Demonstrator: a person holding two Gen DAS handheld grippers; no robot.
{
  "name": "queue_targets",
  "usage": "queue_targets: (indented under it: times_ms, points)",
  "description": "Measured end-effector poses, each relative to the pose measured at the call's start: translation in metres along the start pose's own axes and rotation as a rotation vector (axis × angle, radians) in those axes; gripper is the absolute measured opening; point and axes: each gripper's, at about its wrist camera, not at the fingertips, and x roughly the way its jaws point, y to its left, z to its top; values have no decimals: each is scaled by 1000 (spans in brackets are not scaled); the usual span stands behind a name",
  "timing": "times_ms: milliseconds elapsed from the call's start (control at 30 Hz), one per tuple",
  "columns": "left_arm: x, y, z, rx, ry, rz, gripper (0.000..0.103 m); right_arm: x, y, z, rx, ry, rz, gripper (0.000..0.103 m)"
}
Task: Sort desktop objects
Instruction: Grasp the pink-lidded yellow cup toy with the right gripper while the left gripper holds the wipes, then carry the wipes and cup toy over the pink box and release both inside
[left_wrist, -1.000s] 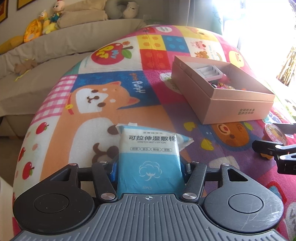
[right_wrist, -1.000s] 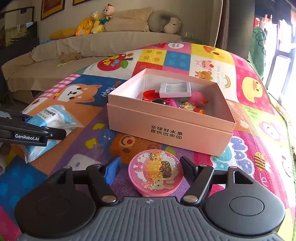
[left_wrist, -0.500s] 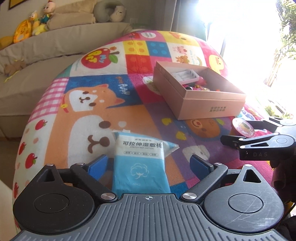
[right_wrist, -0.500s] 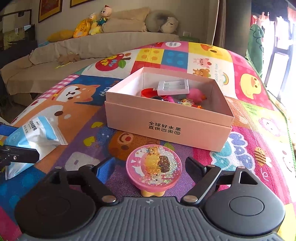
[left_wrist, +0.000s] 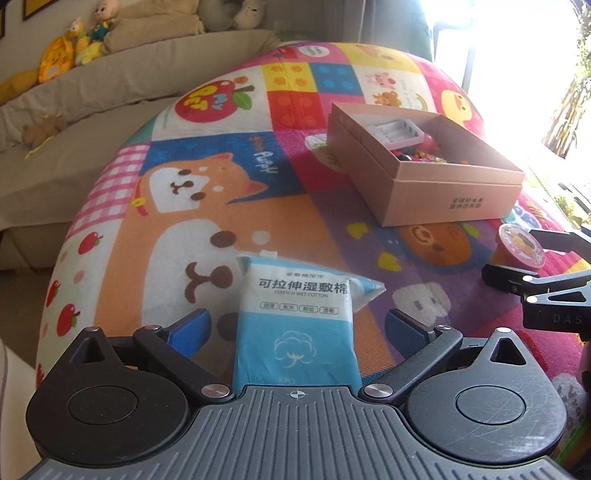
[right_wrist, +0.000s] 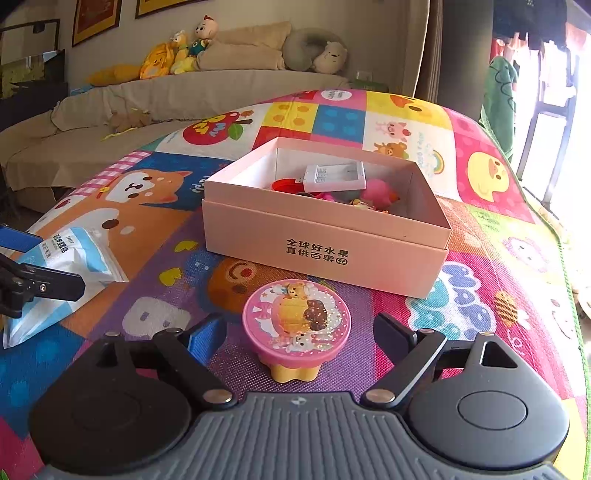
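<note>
- Here, the left gripper stands with its fingers spread wide, a blue-and-white packet of stretch wet cotton pads lying flat on the cartoon play mat between them; neither blue fingertip touches the packet, with a gap on each side.
- The right gripper is likewise wide open and grips nothing; a pink-lidded toy jar with a yellow base stands upright on the mat between its fingers, clear of both.
- Just beyond the jar sits an open pink cardboard box printed with Chinese characters, holding a white battery charger, a red item and assorted small pink toys.
- Seen from the right wrist, the cotton pad packet lies well to the left of the box, partly behind the left gripper's black finger.
- A beige sofa lined with plush toys runs behind the mat.
</note>
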Motion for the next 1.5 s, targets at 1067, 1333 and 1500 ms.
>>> queue_targets:
  times_ms: [1067,1333,1500]
  points:
    - [90,-113,144,124,-207,-158,77,-48,-87,70,154,-153,-97,56]
    - [49,-86,109,143,-265,-94,95,-18,-97,71,207,-86,-66,56]
    - [38,-78,89,112,-211,-109,96,14,-86,98,242,-75,24,56]
